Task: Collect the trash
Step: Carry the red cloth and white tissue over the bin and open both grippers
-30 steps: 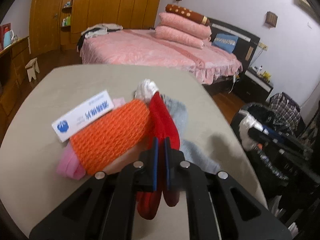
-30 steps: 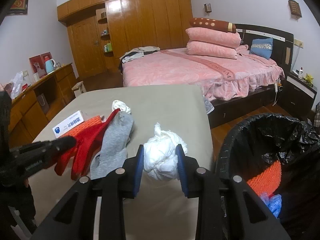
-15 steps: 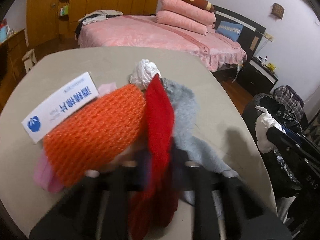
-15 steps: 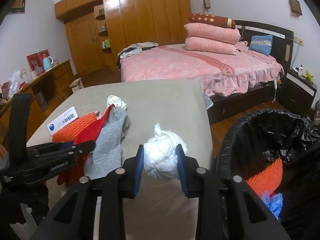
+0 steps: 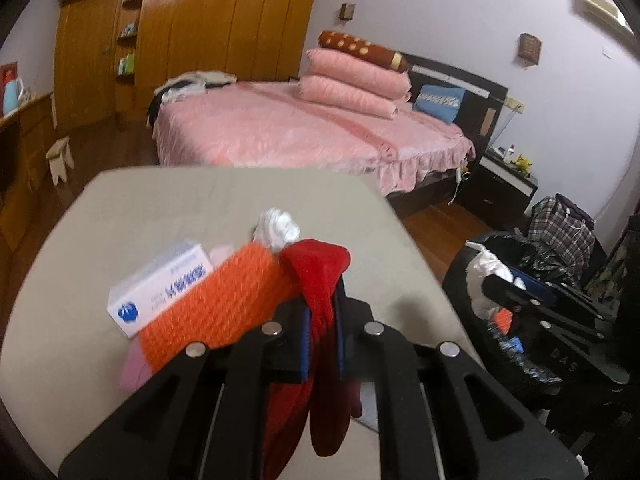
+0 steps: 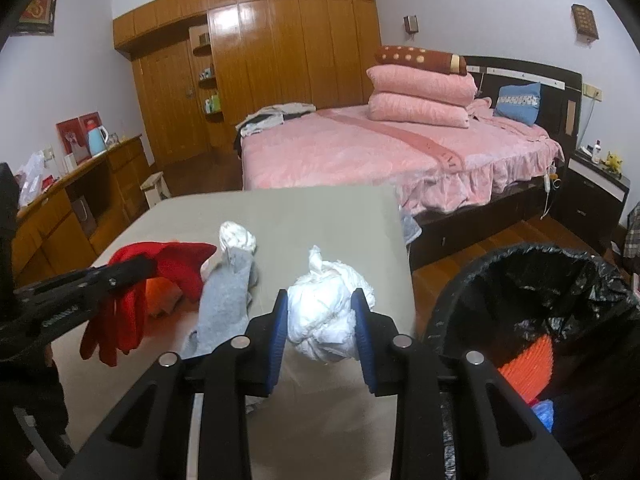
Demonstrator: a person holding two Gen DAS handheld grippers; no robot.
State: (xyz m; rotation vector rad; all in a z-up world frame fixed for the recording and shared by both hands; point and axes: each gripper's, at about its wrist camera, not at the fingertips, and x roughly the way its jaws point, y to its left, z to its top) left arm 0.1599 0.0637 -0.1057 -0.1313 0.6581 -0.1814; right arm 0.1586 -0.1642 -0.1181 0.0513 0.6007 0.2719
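While the left tool (image 5: pixel 322 326) has its blue pads clamped almost together on a red fabric glove (image 5: pixel 324 300), the glove's fingers hang below the jaws, clear of the beige counter (image 5: pixel 200 208). Just beyond that tool, on the counter, lies an orange knitted mesh roll (image 5: pixel 224 300), with a white cardboard box printed in blue (image 5: pixel 160 284) leaning against its far side and a pink piece of soft material (image 5: pixel 130 372) under its near end. A small crumpled white paper wad (image 5: pixel 278 228) sits just past the roll.

Partly open, the right tool (image 6: pixel 322 326) grips a crumpled white paper ball (image 6: pixel 326 316) between its two blue pads, which press on either side of it; the ball is held above the counter's right part, near its edge. To the left of the ball a grey fabric glove (image 6: pixel 226 300) lies flat on the counter, its far end touching the small paper wad. To the right, beside the counter, stands a bin lined with a black plastic bag (image 6: pixel 532 280); inside it are an orange mesh piece (image 6: pixel 528 364) and something blue (image 6: pixel 544 410).

Farther back stands a bed with a pink cover (image 6: pixel 380 152) carrying stacked pink pillows (image 6: pixel 420 96), and behind it a wooden wardrobe wall (image 6: pixel 280 52).
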